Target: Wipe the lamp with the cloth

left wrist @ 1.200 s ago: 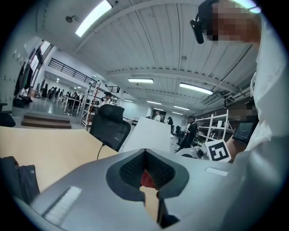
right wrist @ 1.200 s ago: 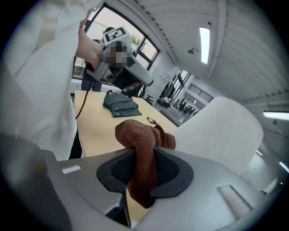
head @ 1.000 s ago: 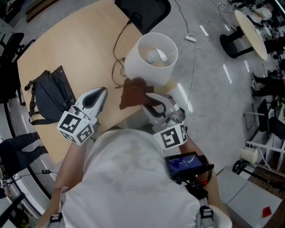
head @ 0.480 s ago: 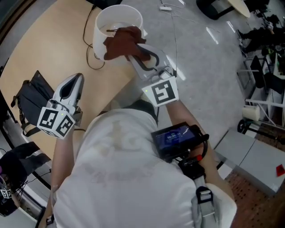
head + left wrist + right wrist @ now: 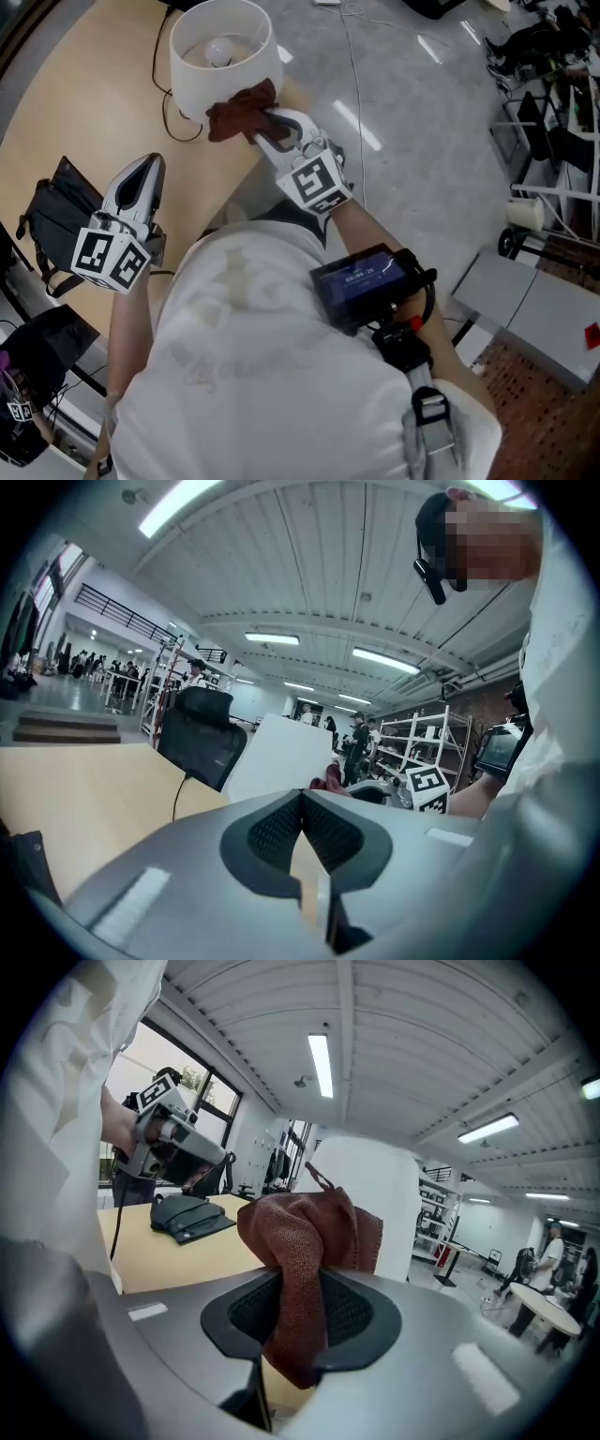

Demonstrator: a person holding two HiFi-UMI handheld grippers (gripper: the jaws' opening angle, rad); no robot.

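Brown cloth (image 5: 240, 110) in right gripper (image 5: 265, 125), against white lamp (image 5: 201, 87).

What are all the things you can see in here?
lamp: one, white, near the table's edge
cloth: one, brown, in the right gripper, up by the lamp
bag: one, dark, on the table's left side
cable: one, black, beside the lamp
table: one, light wood
screen: one, black, at the person's chest
left gripper: one, grey, shut, empty
right gripper: one, grey, shut on the cloth
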